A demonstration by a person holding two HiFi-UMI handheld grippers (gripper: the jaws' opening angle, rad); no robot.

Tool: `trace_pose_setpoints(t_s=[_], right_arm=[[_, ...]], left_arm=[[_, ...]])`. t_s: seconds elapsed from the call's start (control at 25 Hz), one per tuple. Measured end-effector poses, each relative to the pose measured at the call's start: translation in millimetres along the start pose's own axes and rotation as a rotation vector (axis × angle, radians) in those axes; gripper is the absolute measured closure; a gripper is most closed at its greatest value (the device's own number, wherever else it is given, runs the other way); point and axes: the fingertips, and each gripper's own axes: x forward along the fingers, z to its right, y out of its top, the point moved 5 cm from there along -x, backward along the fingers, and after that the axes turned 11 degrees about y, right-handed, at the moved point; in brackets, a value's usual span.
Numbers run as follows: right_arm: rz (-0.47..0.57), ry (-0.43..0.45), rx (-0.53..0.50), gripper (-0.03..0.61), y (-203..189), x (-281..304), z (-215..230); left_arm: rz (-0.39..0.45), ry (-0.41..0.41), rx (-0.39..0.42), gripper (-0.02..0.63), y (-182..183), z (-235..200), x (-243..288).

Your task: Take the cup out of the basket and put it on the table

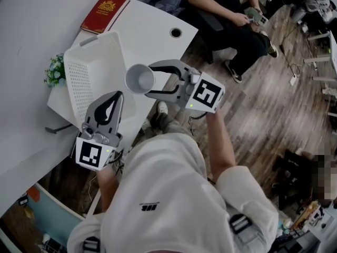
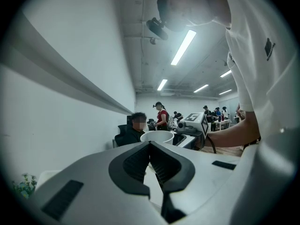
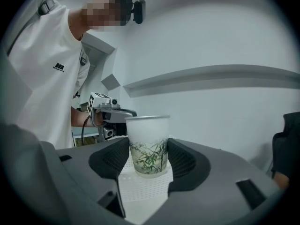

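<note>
Status: the task is about half done.

1. The cup is off the floor of the basket and held in the air, upright, over the basket's near right side. The right gripper view shows perforated white plastic directly under its base, so it does not look fully clear of the basket.
2. The right gripper has its 2 jaws spread wide and pinching the cup, 1 pad on each side of the lower wall.
3. The left gripper hovers over the basket's near end. Its jaws are pressed together with nothing between them.
4. What is left, in my judgement: carry the cup sideways past the rim, lower it onto a bare part of the table and release it. Nothing has been set down yet.

Markings:
- The cup is frosted white with a green bamboo-leaf print. No lettering shows on it.
- The red book at the far end of the table has a gold crest. The text under it is too small to read.
- The person's white shirt has a small dark logo, which is illegible.
- Each gripper cube shows a black-and-white square marker pattern, not words.
</note>
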Motion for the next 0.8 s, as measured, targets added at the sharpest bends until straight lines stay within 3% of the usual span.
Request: trace_pose_setpoints(t_s=[0.8], right_arm=[[0.011, -0.041, 0.149, 0.310, -64, -32, 70]], left_arm=[[-0.049, -0.058, 0.009, 0.604, -7, -1, 89]])
